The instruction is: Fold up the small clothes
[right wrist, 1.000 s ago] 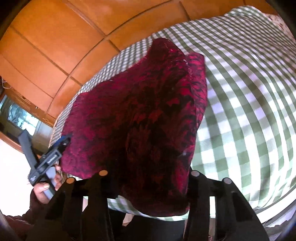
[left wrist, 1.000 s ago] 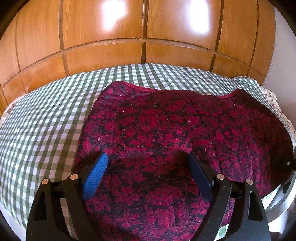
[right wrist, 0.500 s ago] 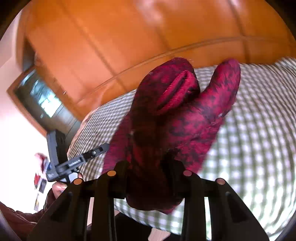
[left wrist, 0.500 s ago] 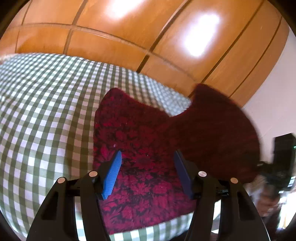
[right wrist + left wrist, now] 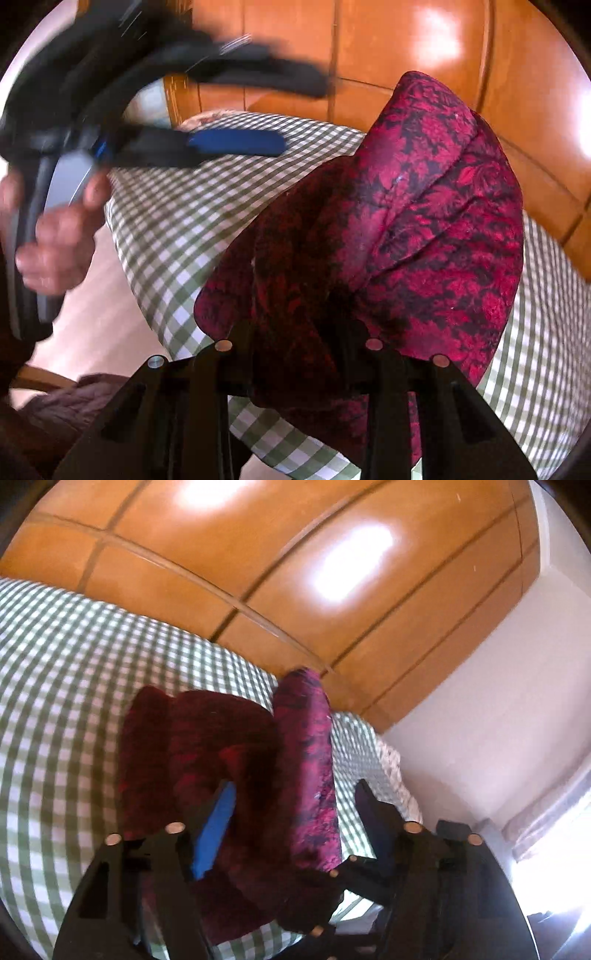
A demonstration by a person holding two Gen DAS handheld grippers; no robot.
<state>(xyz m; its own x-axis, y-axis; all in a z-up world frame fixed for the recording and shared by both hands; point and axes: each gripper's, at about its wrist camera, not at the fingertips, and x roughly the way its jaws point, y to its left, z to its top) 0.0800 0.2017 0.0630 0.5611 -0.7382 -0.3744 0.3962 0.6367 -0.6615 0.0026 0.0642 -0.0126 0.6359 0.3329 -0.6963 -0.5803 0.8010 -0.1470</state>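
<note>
A bed covered in a green-and-white checked cotton sheet (image 5: 66, 686) fills the lower part of both wrist views, and directly behind it stands a wall of glossy orange-brown wooden wardrobe panels (image 5: 258, 554) with dark seams and bright window glare on them. To the right of the panels in the left wrist view there is a plain white wall (image 5: 498, 701), and strong light comes in at the lower right. Pale flooring (image 5: 96, 295) shows past the bed's near edge in the right wrist view.

The small dark red garment with a black floral pattern (image 5: 424, 229) lies bunched near the bed's near edge, partly lifted off the sheet into a raised fold. The right gripper (image 5: 303, 332) is clamped on the garment's near edge, the cloth pinched between its black fingers.

The left gripper (image 5: 295, 805) hangs over the garment with its jaws apart; they have just been opening, cloth sits between them, and the blue pad (image 5: 218, 827) does not press on it. In the right wrist view that gripper is a blurred shape at upper left, held in a hand (image 5: 55, 236), partly blocking the panels.
</note>
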